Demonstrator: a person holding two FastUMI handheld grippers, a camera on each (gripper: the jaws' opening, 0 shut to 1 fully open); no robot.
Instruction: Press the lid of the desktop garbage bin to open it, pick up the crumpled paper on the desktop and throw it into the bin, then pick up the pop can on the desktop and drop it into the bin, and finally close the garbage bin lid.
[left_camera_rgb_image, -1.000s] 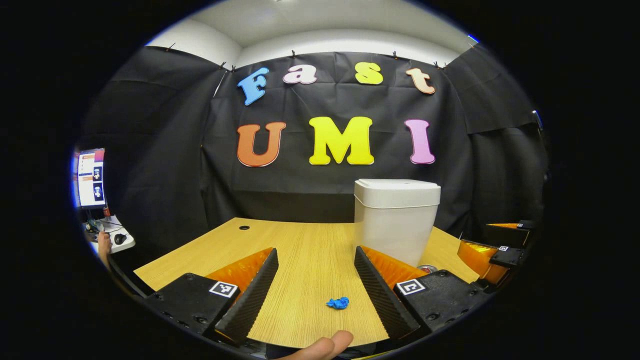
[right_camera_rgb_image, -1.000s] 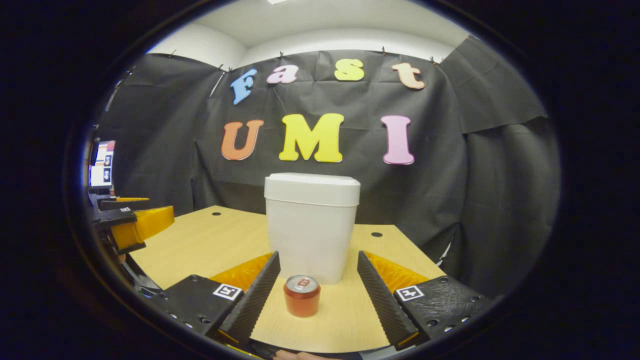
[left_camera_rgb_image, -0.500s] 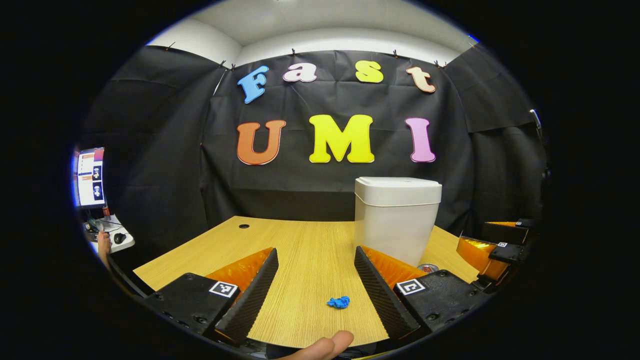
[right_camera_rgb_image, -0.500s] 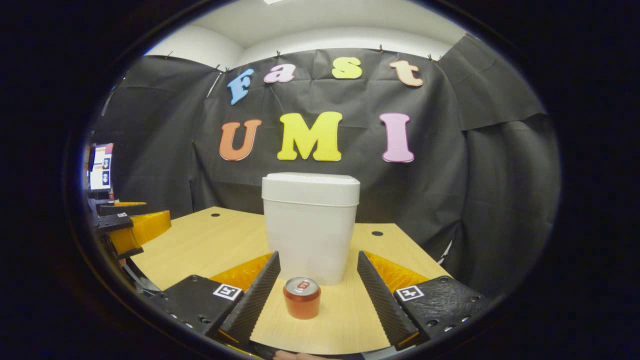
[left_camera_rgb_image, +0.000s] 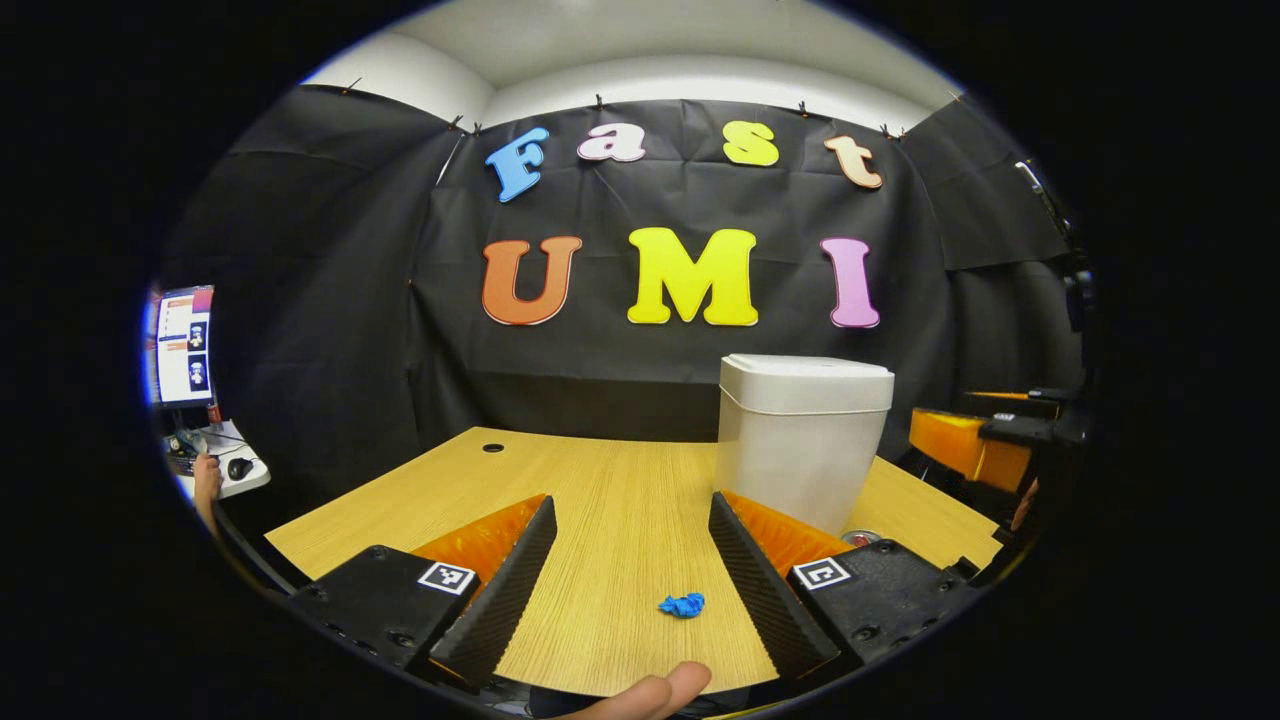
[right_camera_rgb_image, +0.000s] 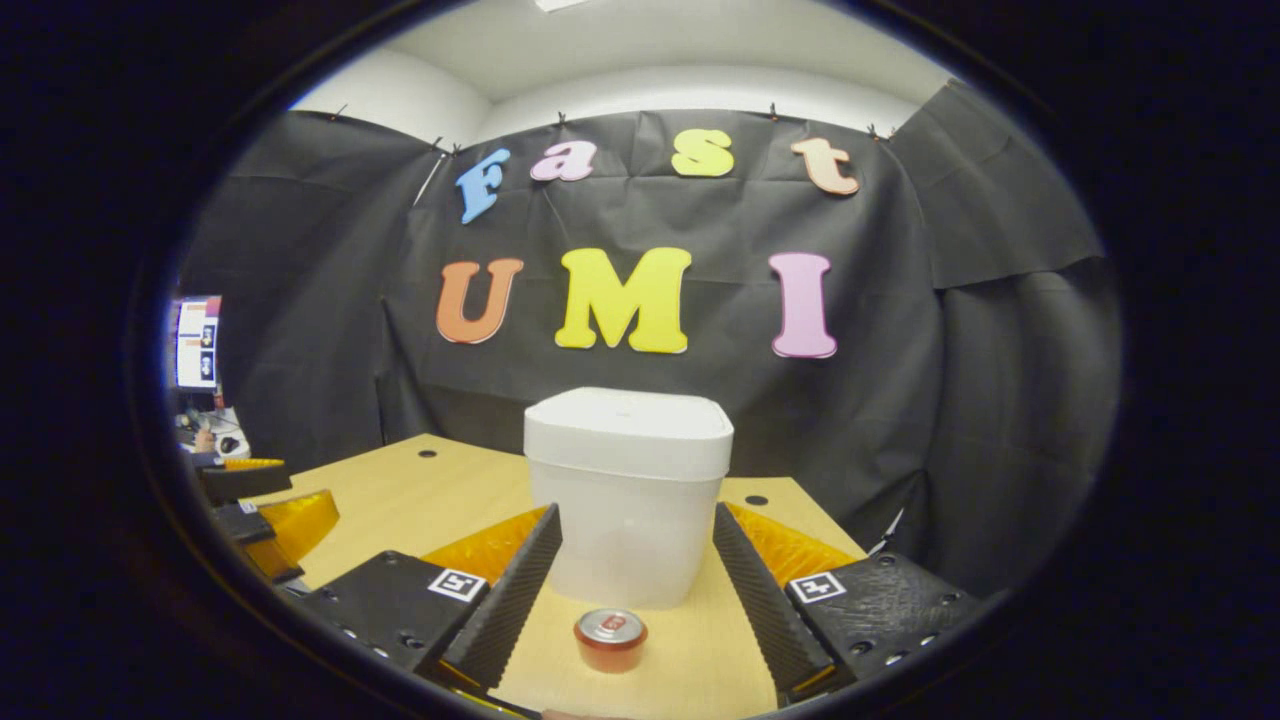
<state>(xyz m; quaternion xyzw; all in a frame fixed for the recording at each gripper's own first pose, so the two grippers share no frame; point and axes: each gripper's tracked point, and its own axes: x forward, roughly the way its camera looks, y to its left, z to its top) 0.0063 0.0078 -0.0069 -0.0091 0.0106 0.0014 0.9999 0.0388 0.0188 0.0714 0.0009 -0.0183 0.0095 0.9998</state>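
Bin with lid shut, a white rectangular plastic desktop garbage bin (right_camera_rgb_image: 628, 500), is standing upright on the light wood-grain desktop (left_camera_rgb_image: 620, 500), toward its far right part in the left gripper view (left_camera_rgb_image: 803, 440). Lid is sitting flat on top, closed.

Left gripper (left_camera_rgb_image: 632, 580) is hovering over the near edge of the desktop, fingers spread wide and gripping nothing. Small blue crumpled paper (left_camera_rgb_image: 682, 604) is lying on the wood between the two fingers, nearer the right-side finger, touching neither. A fingertip of the person (left_camera_rgb_image: 650, 690) is poking in at the bottom edge.

Right gripper (right_camera_rgb_image: 632, 590) is hanging in front of the bin, fingers also wide apart and holding nothing. Red pop can with silver top (right_camera_rgb_image: 610, 638) is standing upright on the desktop between those fingers, just in front of the bin, apart from both fingers. In the left gripper view only the can's silver top (left_camera_rgb_image: 858, 537) is peeking out beside the bin's base.

Right gripper is also showing at the right edge of the left gripper view (left_camera_rgb_image: 985, 440), beyond the bin; left gripper is showing at the left edge of the right gripper view (right_camera_rgb_image: 262, 505).

Computer monitor (left_camera_rgb_image: 183, 345) is glowing at far left, outside the booth.
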